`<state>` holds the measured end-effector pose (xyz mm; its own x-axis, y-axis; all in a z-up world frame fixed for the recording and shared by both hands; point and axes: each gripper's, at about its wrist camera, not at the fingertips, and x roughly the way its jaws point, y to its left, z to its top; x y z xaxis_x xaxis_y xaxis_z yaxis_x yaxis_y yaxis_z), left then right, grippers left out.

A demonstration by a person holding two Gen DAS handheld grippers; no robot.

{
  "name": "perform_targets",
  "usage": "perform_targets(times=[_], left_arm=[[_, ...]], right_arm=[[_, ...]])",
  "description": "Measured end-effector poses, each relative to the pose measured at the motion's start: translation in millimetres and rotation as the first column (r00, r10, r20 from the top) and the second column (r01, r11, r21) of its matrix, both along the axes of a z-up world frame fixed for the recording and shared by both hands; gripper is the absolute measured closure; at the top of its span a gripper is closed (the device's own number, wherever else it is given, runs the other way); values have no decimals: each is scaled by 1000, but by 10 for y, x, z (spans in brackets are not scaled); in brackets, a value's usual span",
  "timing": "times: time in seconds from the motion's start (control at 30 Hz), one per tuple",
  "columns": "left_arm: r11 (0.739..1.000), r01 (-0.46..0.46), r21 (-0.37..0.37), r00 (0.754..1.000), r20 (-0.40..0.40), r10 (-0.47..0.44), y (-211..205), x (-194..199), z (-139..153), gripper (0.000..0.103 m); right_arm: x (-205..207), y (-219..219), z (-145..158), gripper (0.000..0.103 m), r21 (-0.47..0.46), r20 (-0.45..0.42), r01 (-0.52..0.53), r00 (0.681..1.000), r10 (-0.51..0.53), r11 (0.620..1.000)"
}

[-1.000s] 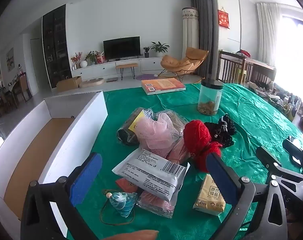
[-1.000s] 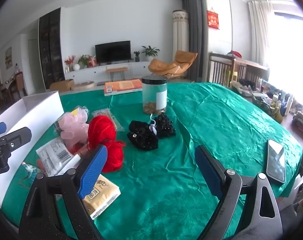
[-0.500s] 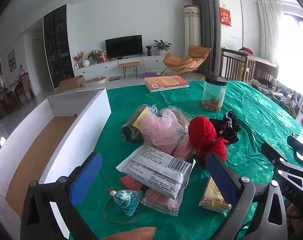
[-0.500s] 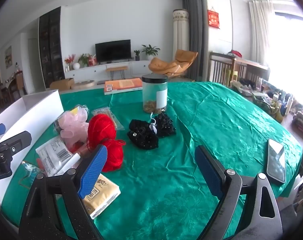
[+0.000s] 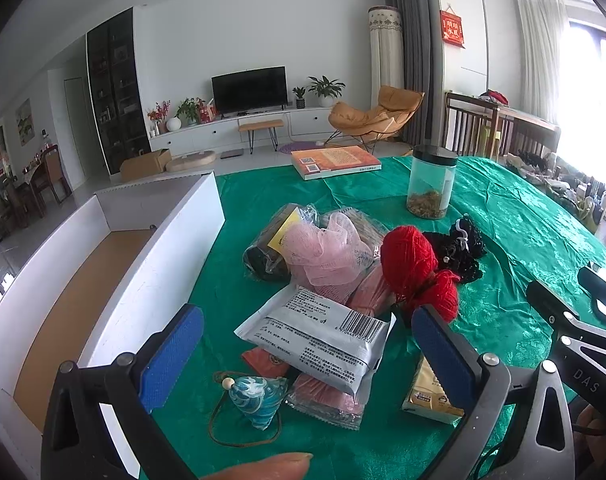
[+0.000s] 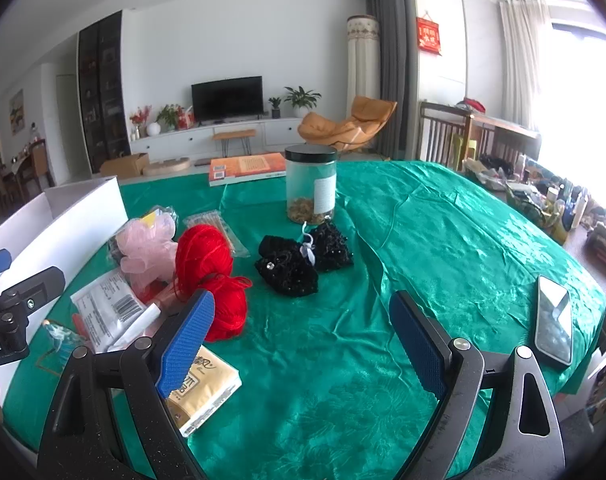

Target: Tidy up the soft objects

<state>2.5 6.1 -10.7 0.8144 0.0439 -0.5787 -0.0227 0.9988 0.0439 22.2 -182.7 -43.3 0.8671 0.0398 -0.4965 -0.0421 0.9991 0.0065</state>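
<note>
A pile of soft things lies on the green tablecloth: a pink mesh sponge, red yarn balls, black lace pieces, a white sealed packet, a tissue pack and a blue cloth pendant. My left gripper is open and empty, just above the packet's near side. My right gripper is open and empty, over bare cloth in front of the yarn and lace. An open white box stands at the left.
A clear jar with a black lid and an orange book sit farther back on the table. A phone lies near the right edge. A dark bagged item lies behind the sponge. The right gripper's body shows in the left wrist view.
The left gripper has drifted slightly left and back, so the pile sits a little more to the right in its view. The right gripper has barely moved. Both stay open.
</note>
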Motion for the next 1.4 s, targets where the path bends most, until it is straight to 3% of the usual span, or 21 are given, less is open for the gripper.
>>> perform_targets(times=[1.4], left_arm=[[1000,-6,5,1000,-22,6,15,-12,-92,0]], right_arm=[[14,-4,21,12,-1,-8,-2,1000,2,1000]])
